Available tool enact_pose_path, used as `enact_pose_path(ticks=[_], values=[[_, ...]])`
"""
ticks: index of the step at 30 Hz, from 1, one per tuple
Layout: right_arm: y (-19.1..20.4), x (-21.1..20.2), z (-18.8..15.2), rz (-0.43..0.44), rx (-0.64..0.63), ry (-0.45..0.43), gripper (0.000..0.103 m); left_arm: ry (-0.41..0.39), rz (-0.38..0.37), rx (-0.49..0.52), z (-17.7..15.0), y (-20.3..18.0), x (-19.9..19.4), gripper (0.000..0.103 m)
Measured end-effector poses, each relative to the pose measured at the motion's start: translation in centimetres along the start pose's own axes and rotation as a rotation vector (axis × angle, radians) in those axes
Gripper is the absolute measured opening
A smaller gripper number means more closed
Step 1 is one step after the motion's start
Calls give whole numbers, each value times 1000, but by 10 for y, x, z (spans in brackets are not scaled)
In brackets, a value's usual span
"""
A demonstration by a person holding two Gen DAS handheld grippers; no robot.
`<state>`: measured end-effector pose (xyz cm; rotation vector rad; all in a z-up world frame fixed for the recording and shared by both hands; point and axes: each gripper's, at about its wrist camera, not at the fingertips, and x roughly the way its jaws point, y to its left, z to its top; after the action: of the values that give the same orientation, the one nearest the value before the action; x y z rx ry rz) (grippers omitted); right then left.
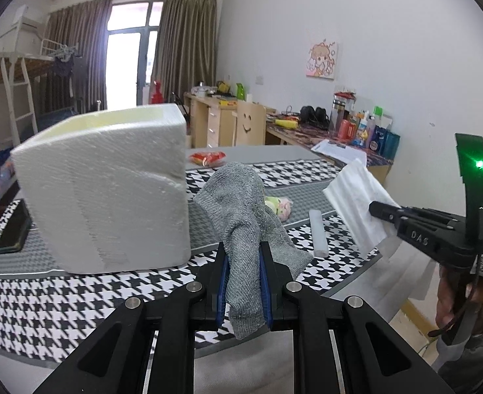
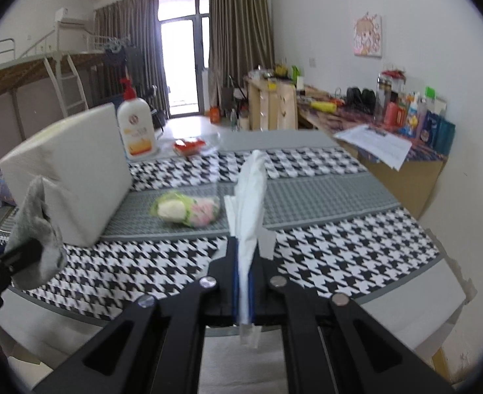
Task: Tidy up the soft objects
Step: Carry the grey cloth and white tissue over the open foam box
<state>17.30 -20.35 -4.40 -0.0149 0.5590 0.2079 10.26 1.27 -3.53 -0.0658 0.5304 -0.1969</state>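
Currently both grippers are loaded and held above the houndstooth mat (image 1: 77,298). Left gripper (image 1: 244,256), bottom centre of its own view, is clamped narrow on a grey sock (image 1: 241,203); the sock bunches upward past the fingertips and its lower end hangs out below the blue pads (image 1: 222,282). In the right view the same sock (image 2: 34,229) sits at the far left edge, just in front of the foam box (image 2: 70,170).

Right gripper (image 2: 244,252), bottom centre of its view, is pinched nearly flat on a white tissue (image 2: 249,197); the sheet stands up in a folded ridge between the fingers and a short tail pokes out under them. In the left view that gripper (image 1: 377,210) enters from the right edge, with the tissue (image 1: 356,197) spread out ahead of its tips.

Foam box (image 1: 106,190) stands on the mat, left of centre in the left view, open top facing up. A phone (image 1: 13,229) lies on the mat at its left. A pale plush toy (image 2: 187,210) lies on the grey stripe, mid-frame in the right view, near the box. A white roll (image 1: 317,233) lies on the mat between sock and tissue in the left view. A lotion bottle (image 2: 136,128) stands behind the box, upper left of the right view, with a red packet (image 2: 188,146) just right of it.
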Motion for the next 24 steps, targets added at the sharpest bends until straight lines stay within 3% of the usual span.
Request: enact_pose_path(ticks=[11, 24], values=[[21, -40, 2, 81, -40, -95, 7, -62, 60, -9, -9, 4, -45, 18], [61, -59, -6, 219, -108, -139, 7, -137, 178, -41, -21, 21, -98, 18]])
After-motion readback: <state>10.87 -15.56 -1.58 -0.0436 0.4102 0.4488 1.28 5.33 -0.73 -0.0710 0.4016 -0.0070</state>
